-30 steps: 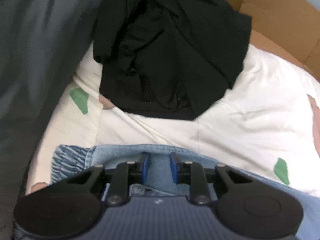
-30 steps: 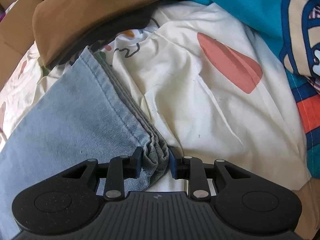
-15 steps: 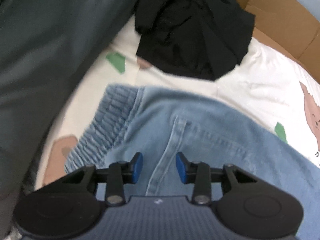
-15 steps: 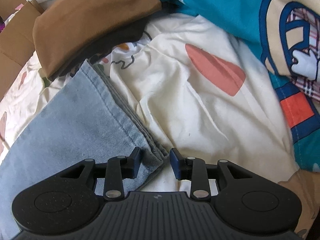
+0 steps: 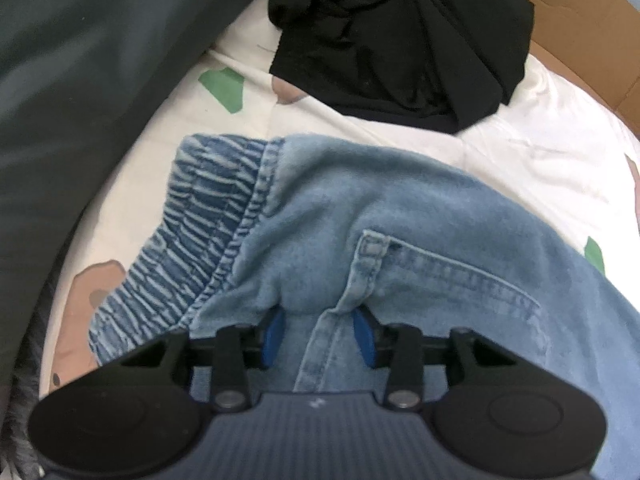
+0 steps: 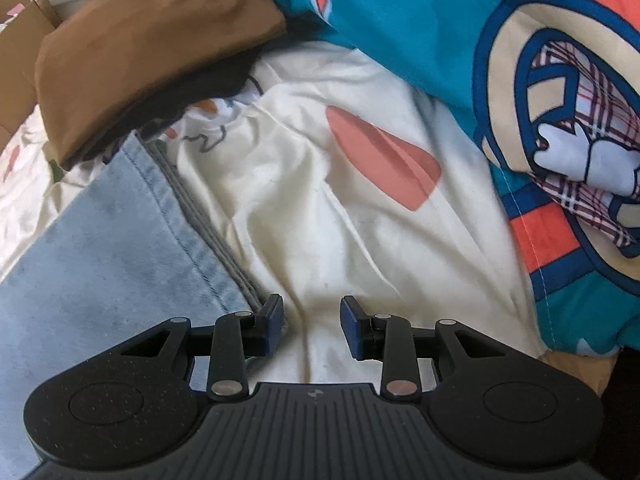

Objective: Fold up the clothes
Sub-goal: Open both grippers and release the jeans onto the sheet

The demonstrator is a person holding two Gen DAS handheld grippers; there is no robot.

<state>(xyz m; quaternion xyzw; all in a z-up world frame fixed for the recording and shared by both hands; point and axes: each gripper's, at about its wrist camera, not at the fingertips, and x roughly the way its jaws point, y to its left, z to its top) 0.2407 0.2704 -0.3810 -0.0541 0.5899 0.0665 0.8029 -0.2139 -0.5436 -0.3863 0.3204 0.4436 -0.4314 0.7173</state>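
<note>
Left tongs (image 5: 318, 330), jaws just widened, straddle a raised fold of the jeans (image 5: 400, 216) beside the pocket seam; whether the pads press it cannot be told. Right tongs (image 6: 312, 326) stand open over the sheet (image 6: 320, 220), jeans hem just left.

Both grips on the light blue denim jeans (image 5: 400, 216) released

Left gripper (image 5: 318, 330) jaws just opened, denim loose between; right gripper (image 6: 312, 322) opened, hem now beside its left finger.
</note>
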